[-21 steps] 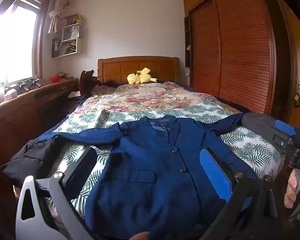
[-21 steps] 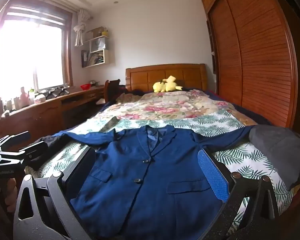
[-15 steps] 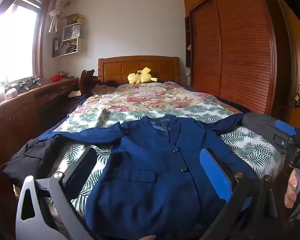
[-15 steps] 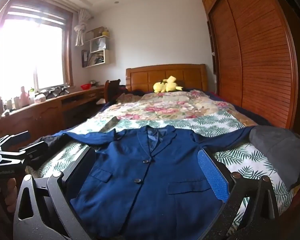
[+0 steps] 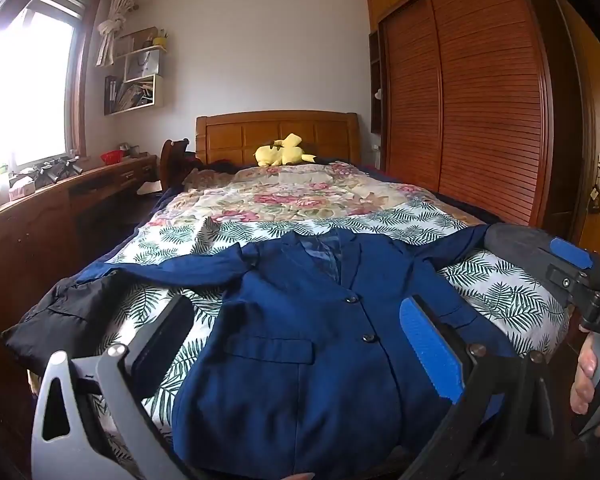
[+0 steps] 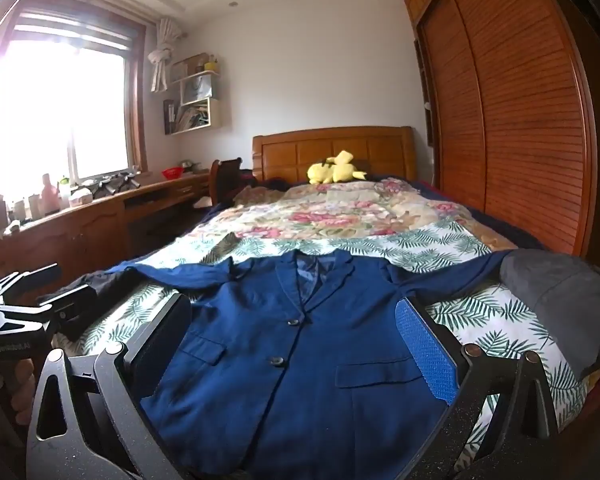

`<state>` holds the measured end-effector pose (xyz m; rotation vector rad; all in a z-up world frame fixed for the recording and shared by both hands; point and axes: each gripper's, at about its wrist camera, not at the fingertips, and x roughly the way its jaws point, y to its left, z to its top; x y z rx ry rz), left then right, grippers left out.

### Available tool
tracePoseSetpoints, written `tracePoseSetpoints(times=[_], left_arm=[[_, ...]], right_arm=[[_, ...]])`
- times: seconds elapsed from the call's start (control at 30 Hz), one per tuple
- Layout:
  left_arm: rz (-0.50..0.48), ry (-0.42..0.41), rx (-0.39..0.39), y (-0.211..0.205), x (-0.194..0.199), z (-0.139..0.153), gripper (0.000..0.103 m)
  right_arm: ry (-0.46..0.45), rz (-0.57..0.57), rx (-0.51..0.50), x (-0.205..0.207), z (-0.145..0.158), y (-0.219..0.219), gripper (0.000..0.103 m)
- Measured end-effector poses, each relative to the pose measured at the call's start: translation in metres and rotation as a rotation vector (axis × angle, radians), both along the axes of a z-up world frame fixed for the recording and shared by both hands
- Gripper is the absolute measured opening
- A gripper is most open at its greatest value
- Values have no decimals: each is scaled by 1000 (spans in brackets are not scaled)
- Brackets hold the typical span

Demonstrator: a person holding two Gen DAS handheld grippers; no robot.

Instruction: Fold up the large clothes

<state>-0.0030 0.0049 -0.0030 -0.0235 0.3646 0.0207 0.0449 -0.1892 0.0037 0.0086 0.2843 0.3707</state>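
A dark blue suit jacket (image 5: 300,320) (image 6: 300,340) lies flat, front up and buttoned, at the foot of the bed (image 5: 512,292), with both sleeves spread out sideways. My left gripper (image 5: 296,328) hovers open above the jacket's lower left front, nothing between its fingers. My right gripper (image 6: 292,328) hangs open over the jacket's lower front, also holding nothing. At the right edge of the left wrist view the right gripper's body (image 5: 580,280) and a hand on its handle show. The left gripper's body (image 6: 24,320) shows at the left of the right wrist view.
A black garment (image 5: 64,320) lies at the bed's left corner, a grey one (image 6: 560,304) at the right corner. A yellow plush toy (image 5: 284,154) sits by the headboard. A wooden desk (image 6: 92,220) runs along the left, a wardrobe (image 6: 512,120) along the right.
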Motion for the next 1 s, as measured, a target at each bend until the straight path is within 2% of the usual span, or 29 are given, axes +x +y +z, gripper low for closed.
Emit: tracePoseSetpoints(times=[1.0], left_arm=[[3,-10,11,-4,-6,9,103]], right_arm=[[3,-1,2,-1,1,-2,103]])
